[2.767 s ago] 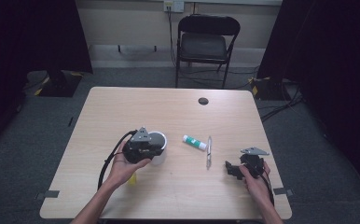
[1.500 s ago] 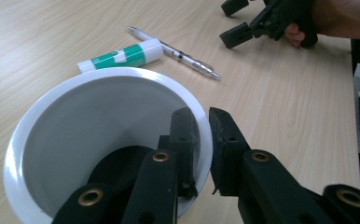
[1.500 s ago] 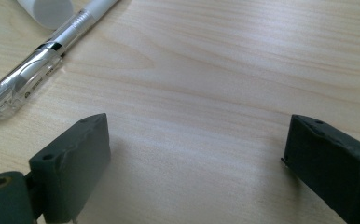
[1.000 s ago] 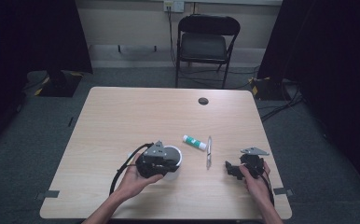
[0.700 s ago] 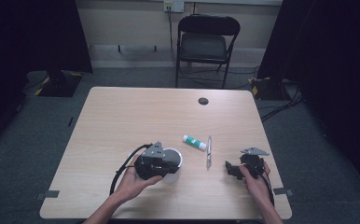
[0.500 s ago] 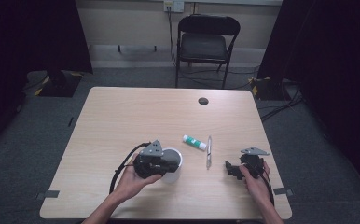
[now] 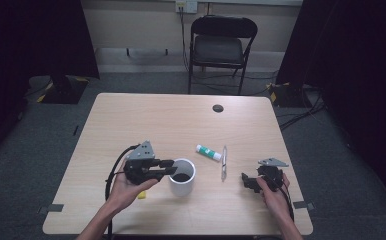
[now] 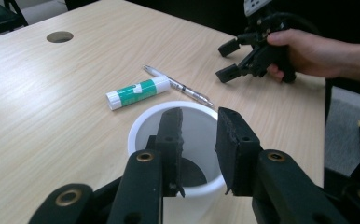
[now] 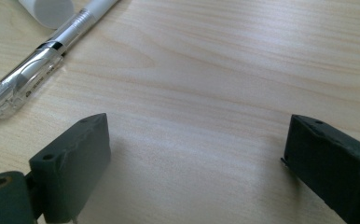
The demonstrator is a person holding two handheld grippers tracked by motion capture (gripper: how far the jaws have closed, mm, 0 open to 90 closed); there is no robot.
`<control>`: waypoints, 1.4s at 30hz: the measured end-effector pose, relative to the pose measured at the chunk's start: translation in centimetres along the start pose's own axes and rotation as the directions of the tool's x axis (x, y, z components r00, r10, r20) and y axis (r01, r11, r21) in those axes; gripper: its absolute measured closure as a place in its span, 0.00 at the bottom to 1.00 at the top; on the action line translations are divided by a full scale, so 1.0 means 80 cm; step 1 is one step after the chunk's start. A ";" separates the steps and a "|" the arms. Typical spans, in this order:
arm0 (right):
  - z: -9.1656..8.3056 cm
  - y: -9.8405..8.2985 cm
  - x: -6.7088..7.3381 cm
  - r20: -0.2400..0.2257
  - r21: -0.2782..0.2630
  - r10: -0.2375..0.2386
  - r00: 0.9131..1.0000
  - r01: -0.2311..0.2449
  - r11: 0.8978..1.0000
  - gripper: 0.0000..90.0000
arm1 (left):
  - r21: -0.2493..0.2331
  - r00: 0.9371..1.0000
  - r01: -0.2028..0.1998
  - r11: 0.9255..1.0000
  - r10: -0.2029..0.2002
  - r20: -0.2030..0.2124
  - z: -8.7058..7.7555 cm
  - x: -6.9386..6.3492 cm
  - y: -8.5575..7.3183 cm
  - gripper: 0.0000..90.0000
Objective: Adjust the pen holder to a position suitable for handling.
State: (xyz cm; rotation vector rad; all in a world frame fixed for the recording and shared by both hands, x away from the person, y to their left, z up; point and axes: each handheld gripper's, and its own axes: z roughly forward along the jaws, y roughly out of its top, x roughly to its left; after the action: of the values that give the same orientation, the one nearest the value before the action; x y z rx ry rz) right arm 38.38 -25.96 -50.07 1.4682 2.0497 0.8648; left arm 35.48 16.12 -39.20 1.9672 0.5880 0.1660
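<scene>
High view
- Table [image 7: 146, 112]: light wood, with a round hole [image 7: 217, 108] near the far edge.
- Left gripper [image 7: 167, 169]: in the left hand [image 7: 126, 187], above the near left part of the table, tips over the left rim of the white cup [image 7: 182, 186].
- Left jaws: a narrow gap, have just been opening, nothing clamped between them.
- White cup: upright, open, dark inside, near the near edge, about the middle of the table.
- Yellow piece [image 7: 141, 194]: small, on the table just beside the left hand, too small to tell what.
- Glue stick [image 7: 208, 152]: lying flat, past the cup toward the far edge.
- Pen [image 7: 224, 162]: lying just right of the glue stick, pointing from near to far.
- Right gripper [image 7: 245, 181]: in the right hand [image 7: 273, 192], near the near right corner, jaws apart.
- Chair [image 7: 220, 42]: black, on the floor behind the far edge.

Left gripper view
- Jaws: a little apart, above the cup [image 8: 143, 126], rim not touched.
- Glue stick [image 8: 138, 92]: white and green, beyond the cup.
- Pen [image 8: 178, 86]: just behind the glue stick.
- Right gripper [image 8: 227, 60]: farther off, held in a hand, jaws spread.

Right gripper view
- Jaws: wide, bare table [image 9: 225, 74] between them.
- Pen [image 9: 47, 58]: clear barrel, at upper left, apart from the jaws.
- Glue stick [image 9: 47, 9]: white end at the top left.
</scene>
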 end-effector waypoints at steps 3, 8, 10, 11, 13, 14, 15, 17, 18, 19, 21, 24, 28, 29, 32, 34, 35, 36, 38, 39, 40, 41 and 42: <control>0.000 0.000 0.000 -0.001 0.000 -0.001 1.000 0.001 1.000 0.07 | 0.039 0.998 0.017 0.999 -0.014 -0.059 -0.017 0.012 -0.015 0.76; 0.000 0.000 -0.001 -0.003 0.001 -0.004 1.000 0.004 1.000 0.07 | 0.050 0.989 0.089 0.995 -0.082 -0.127 -0.040 0.036 -0.040 0.73; 0.001 0.001 -0.001 -0.003 0.000 -0.006 1.000 0.006 1.000 0.07 | 0.064 0.985 0.107 0.992 -0.097 -0.144 -0.044 0.043 -0.050 0.68; 0.001 0.001 -0.001 -0.003 0.000 -0.005 1.000 0.005 1.000 0.07 | 0.072 0.977 0.138 0.988 -0.124 -0.172 -0.048 0.051 -0.063 0.65; 0.001 0.001 -0.001 -0.004 -0.001 -0.007 1.000 0.007 1.000 0.07 | 0.076 0.974 0.145 0.987 -0.129 -0.186 -0.050 0.056 -0.070 0.62; 0.001 0.001 -0.001 -0.003 0.000 -0.005 1.000 0.005 1.000 0.07 | 0.070 0.971 0.154 0.986 -0.138 -0.197 -0.050 0.060 -0.077 0.59; 0.001 0.001 -0.001 -0.003 0.000 -0.005 1.000 0.005 1.000 0.07 | 0.070 0.963 0.182 0.981 -0.164 -0.215 -0.051 0.066 -0.084 0.50; 0.001 0.001 -0.001 -0.003 0.000 -0.005 1.000 0.005 1.000 0.07 | 0.103 0.957 0.193 0.976 -0.165 -0.238 -0.048 0.074 -0.096 0.46; 0.001 0.001 -0.001 -0.003 0.000 -0.006 1.000 0.006 1.000 0.07 | 0.099 0.953 0.210 0.973 -0.181 -0.243 -0.047 0.076 -0.100 0.43; 0.001 0.001 -0.001 -0.003 0.000 -0.005 1.000 0.005 1.000 0.07 | 0.101 0.949 0.221 0.970 -0.190 -0.250 -0.046 0.079 -0.103 0.42; 0.001 0.001 -0.001 -0.003 0.000 -0.006 1.000 0.006 1.000 0.07 | 0.109 0.946 0.223 0.969 -0.188 -0.266 -0.044 0.081 -0.106 0.42; 0.001 0.001 -0.001 -0.004 0.000 -0.007 1.000 0.007 1.000 0.07 | 0.148 0.940 0.250 0.957 -0.203 -0.275 -0.037 0.087 -0.113 0.39; 0.001 0.001 -0.001 -0.004 0.000 -0.007 1.000 0.007 1.000 0.07 | 0.183 0.940 0.243 0.953 -0.184 -0.288 -0.030 0.092 -0.119 0.37; 0.001 0.001 -0.001 -0.004 0.000 -0.007 1.000 0.007 1.000 0.07 | 0.198 0.941 0.239 0.951 -0.177 -0.288 -0.029 0.093 -0.120 0.37; 0.001 0.001 -0.001 -0.004 0.000 -0.007 1.000 0.007 1.000 0.07 | 0.202 0.944 0.236 0.951 -0.175 -0.279 -0.026 0.096 -0.123 0.37; 0.001 0.001 -0.001 -0.004 0.000 -0.007 1.000 0.007 1.000 0.07 | 0.193 0.943 0.257 0.947 -0.202 -0.264 -0.025 0.098 -0.124 0.37; 0.001 0.001 -0.001 -0.004 0.000 -0.007 1.000 0.007 1.000 0.07 | 0.211 0.946 0.247 0.946 -0.188 -0.263 -0.021 0.097 -0.125 0.37; 0.001 0.001 -0.001 -0.004 0.000 -0.007 1.000 0.007 1.000 0.07 | 0.211 0.946 0.247 0.946 -0.188 -0.263 -0.021 0.097 -0.125 0.36; 0.001 0.001 -0.001 -0.004 0.000 -0.007 1.000 0.007 1.000 0.07 | 0.224 0.948 0.244 0.944 -0.183 -0.262 -0.017 0.096 -0.126 0.36; 0.001 0.001 -0.001 -0.004 0.000 -0.007 1.000 0.007 1.000 0.07 | 0.227 0.949 0.243 0.943 -0.183 -0.257 -0.014 0.097 -0.126 0.35; 0.001 0.001 -0.001 -0.004 0.000 -0.007 1.000 0.007 1.000 0.07 | 0.227 0.949 0.243 0.943 -0.183 -0.257 -0.014 0.097 -0.126 0.35; 0.001 0.001 -0.001 -0.004 0.000 -0.007 1.000 0.007 1.000 0.07 | 0.221 0.946 0.253 0.942 -0.192 -0.261 -0.013 0.097 -0.126 0.35; 0.001 0.001 -0.001 -0.004 0.000 -0.007 1.000 0.007 1.000 0.07 | 0.221 0.946 0.253 0.942 -0.192 -0.261 -0.013 0.097 -0.126 0.35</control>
State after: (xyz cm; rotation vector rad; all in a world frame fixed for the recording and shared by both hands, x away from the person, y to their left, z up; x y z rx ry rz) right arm 38.48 -25.98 -50.07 1.4596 2.0562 0.8655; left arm 38.52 24.14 -48.64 2.1211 1.0279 0.1919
